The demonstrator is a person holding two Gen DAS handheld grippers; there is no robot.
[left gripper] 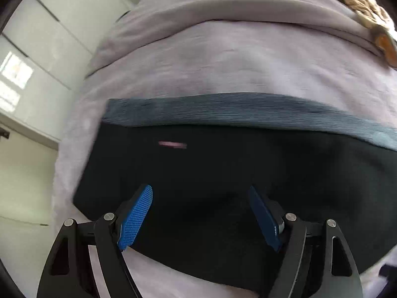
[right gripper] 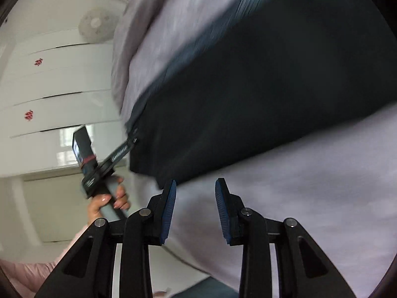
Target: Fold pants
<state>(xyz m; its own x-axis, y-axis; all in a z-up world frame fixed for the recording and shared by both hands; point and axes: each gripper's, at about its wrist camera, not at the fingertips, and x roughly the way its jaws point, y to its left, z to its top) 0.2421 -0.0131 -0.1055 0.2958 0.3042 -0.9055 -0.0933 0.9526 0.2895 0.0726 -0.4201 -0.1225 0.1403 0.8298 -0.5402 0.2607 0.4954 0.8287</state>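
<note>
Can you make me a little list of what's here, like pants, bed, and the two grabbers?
pants: dark pants, lying flat, with a grey-blue band along the far edge
surface: pale lilac bed sheet
left gripper: open over the pants, nothing between the pads
right gripper: open above the sheet, beside the pants' edge
other: brown plush toy at the far corner

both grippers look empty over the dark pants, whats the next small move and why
Probably lower the left gripper onto the near edge of the pants and pinch it. Its jaws stand open over the fabric, holding nothing. The right gripper is also empty, over bare sheet.
</note>
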